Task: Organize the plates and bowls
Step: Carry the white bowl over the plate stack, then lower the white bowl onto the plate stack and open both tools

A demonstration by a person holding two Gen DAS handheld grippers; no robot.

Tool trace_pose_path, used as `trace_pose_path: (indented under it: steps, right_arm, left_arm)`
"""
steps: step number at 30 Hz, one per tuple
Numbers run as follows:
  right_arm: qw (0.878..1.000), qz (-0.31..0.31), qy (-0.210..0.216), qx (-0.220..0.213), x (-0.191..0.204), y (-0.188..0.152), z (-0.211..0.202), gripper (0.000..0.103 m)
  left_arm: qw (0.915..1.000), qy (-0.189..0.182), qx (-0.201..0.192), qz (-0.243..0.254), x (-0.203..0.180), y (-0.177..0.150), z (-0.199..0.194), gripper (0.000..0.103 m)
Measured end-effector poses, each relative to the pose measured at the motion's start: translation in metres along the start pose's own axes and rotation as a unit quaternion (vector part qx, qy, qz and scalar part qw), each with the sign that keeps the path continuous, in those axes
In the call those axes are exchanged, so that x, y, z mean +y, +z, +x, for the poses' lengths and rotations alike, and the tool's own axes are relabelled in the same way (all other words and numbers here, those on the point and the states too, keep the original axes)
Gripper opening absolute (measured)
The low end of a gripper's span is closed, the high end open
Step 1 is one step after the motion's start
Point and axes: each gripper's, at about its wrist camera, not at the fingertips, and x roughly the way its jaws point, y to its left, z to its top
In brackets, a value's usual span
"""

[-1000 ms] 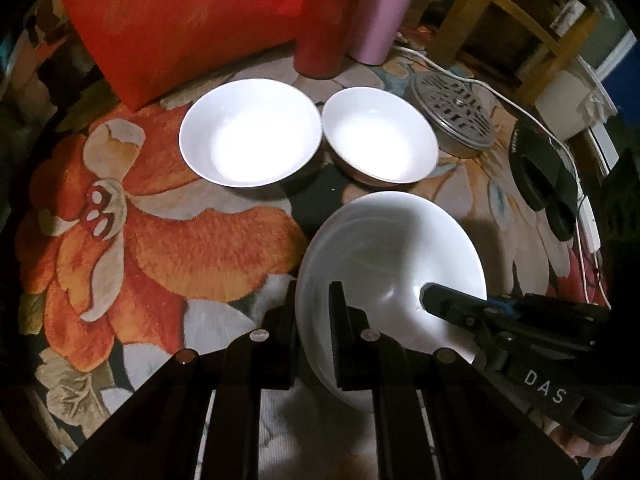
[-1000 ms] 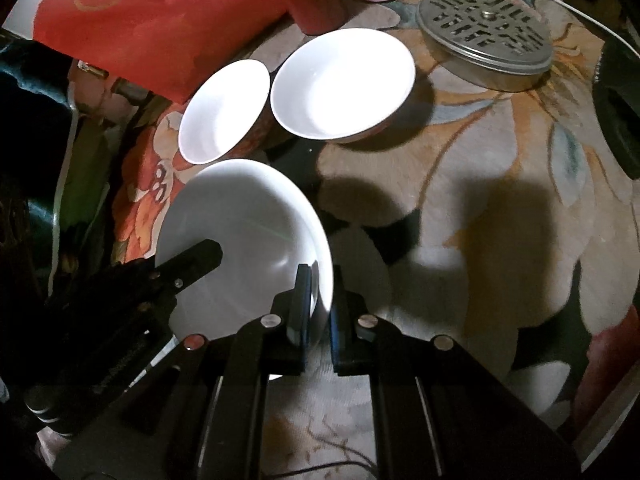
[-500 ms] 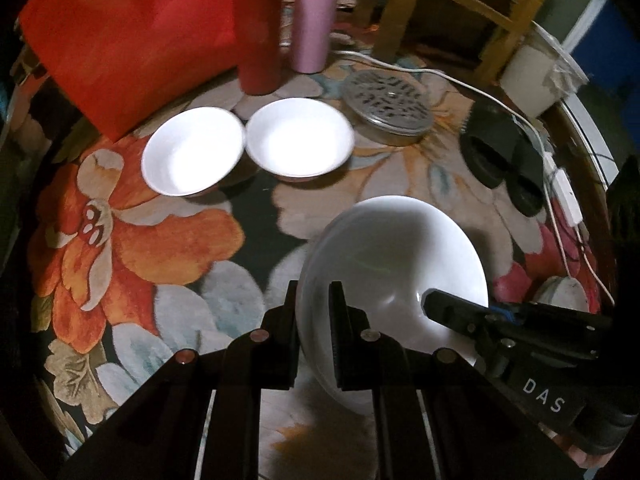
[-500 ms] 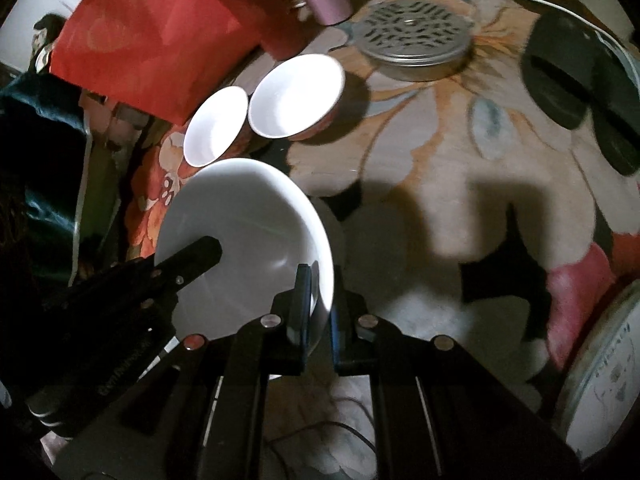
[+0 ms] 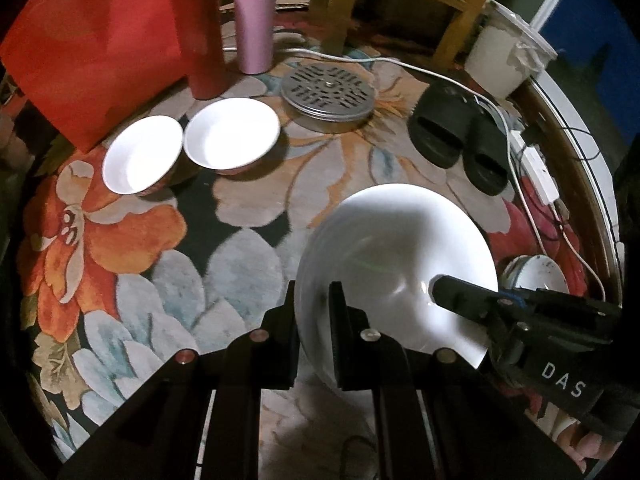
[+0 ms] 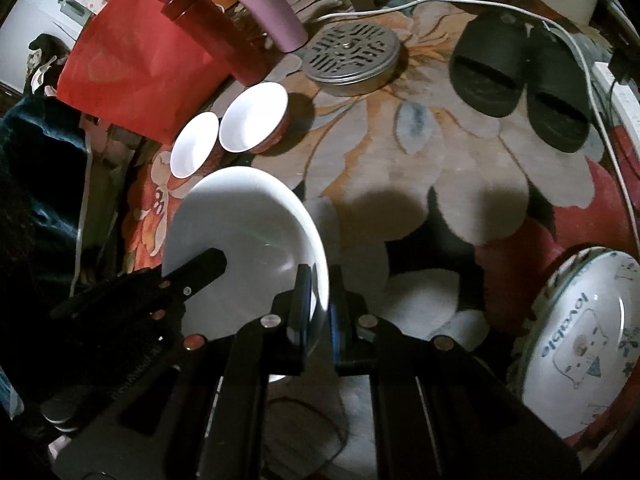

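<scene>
Right wrist view: left gripper partly hides white plate, patterned plate cut off

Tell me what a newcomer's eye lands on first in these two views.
First, the large glossy white plate held above the flowered rug, its rim clamped on opposite sides by the left gripper and the right gripper. Next, the two small white bowls side by side on the rug beyond it, in front of a flat red paper bag.
</scene>
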Motion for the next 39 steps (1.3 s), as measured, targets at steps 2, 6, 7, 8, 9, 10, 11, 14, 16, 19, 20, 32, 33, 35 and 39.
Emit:
trace_pose_path:
  steps: [2,6,7,8,9,10,11,14,16,19,20,32,33,35,39]
  right_arm:
    - [1.0,0.005,-0.002,0.002,-0.007,-0.002,-0.002,0.008]
    - [1.0,0.012,-0.005,0.003,-0.02,-0.006,-0.006,0.008]
    - [1.0,0.013,-0.006,0.004,-0.023,-0.007,-0.007,0.008]
    - [1.0,0.014,-0.007,0.005,-0.024,-0.008,-0.008,0.008]
    - [1.0,0.014,-0.008,0.006,-0.027,-0.009,-0.009,0.008]
    - [1.0,0.015,-0.009,0.006,-0.028,-0.01,-0.01,0.008]
    - [1.0,0.017,-0.01,0.006,-0.031,-0.011,-0.011,0.008]
    - [1.0,0.024,-0.012,0.005,-0.039,-0.014,-0.016,0.008]
    - [0.999,0.028,-0.015,0.004,-0.045,-0.016,-0.02,0.008]
    - [0.999,0.033,-0.02,0.001,-0.054,-0.02,-0.026,0.008]
    - [0.999,0.033,-0.021,0.0,-0.056,-0.02,-0.028,0.008]
    - [0.996,0.079,-0.044,-0.001,-0.111,-0.044,-0.05,0.008]
    - [0.995,0.084,-0.046,0.0,-0.117,-0.048,-0.052,0.008]
    - [0.994,0.093,-0.053,0.0,-0.13,-0.055,-0.056,0.008]
    - [0.991,0.119,-0.065,0.002,-0.156,-0.071,-0.065,0.008]
  left_arm:
    - [1.0,-0.003,0.003,0.005,-0.007,-0.001,0.002,0.011]
    - [0.9998,-0.008,0.004,0.02,-0.021,-0.003,0.004,0.011]
    - [0.9997,-0.009,0.004,0.024,-0.025,-0.003,0.004,0.011]
    - [0.9996,-0.01,0.005,0.027,-0.028,-0.003,0.004,0.011]
    - [0.9995,-0.011,0.005,0.03,-0.031,-0.003,0.003,0.011]
    - [0.9994,-0.013,0.006,0.032,-0.033,-0.003,0.004,0.011]
    - [0.9992,-0.014,0.006,0.036,-0.037,-0.003,0.004,0.011]
    - [0.9988,-0.017,0.007,0.046,-0.048,-0.005,0.004,0.011]
    - [0.9984,-0.02,0.009,0.051,-0.055,-0.006,0.006,0.011]
    - [0.9978,-0.025,0.012,0.06,-0.066,-0.007,0.008,0.011]
    - [0.9976,-0.026,0.013,0.063,-0.07,-0.008,0.009,0.011]
    - [0.9916,-0.054,0.036,0.112,-0.139,-0.023,0.028,0.011]
    - [0.9903,-0.058,0.04,0.12,-0.148,-0.026,0.031,0.011]
    - [0.9878,-0.067,0.047,0.132,-0.164,-0.032,0.036,0.011]
    - [0.9832,-0.081,0.066,0.15,-0.188,-0.044,0.048,0.011]
